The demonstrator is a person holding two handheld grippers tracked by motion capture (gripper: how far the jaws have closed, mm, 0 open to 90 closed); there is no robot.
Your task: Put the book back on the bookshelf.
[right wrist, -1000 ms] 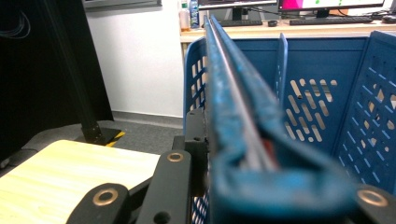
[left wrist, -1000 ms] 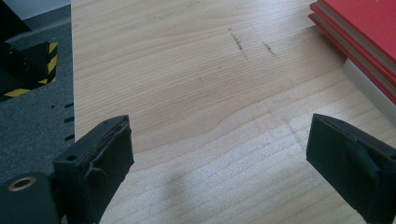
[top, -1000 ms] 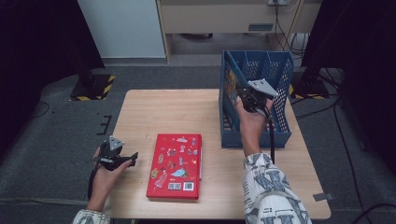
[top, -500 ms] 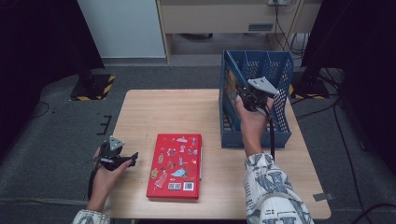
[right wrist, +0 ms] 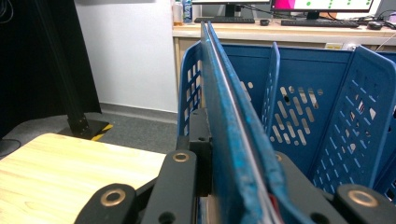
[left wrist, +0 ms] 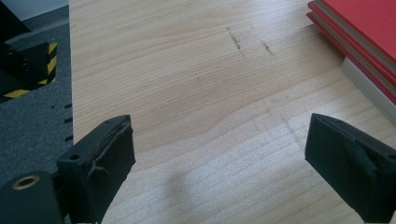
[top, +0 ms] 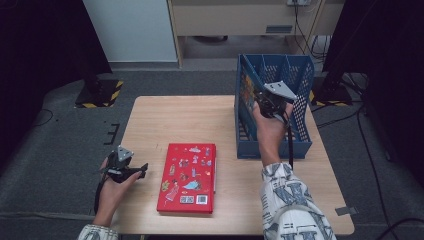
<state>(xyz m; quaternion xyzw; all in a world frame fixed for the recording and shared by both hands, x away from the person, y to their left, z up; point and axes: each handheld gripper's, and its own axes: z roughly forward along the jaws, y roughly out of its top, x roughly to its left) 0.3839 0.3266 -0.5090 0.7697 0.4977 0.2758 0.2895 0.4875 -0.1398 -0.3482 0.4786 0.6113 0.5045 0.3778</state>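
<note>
Two books here: one red book (top: 187, 177) lies flat on the desk (top: 175, 120); the right gripper (top: 265, 100) is clamped on one thin blue book (right wrist: 233, 140), upright in the blue file rack (top: 300, 75). The left gripper (top: 142, 170) rests spread wide, holding nothing.

A thin blue book (right wrist: 229, 140) stands upright on its edge in the leftmost compartment of the blue perforated file rack (top: 300, 75), at the right side of the wooden table. From above, its colourful illustrated cover (top: 248, 92) faces left, against the rack's left wall. In the right gripper view its worn blue edge runs straight away, rising slightly above the rack's rim.
</note>
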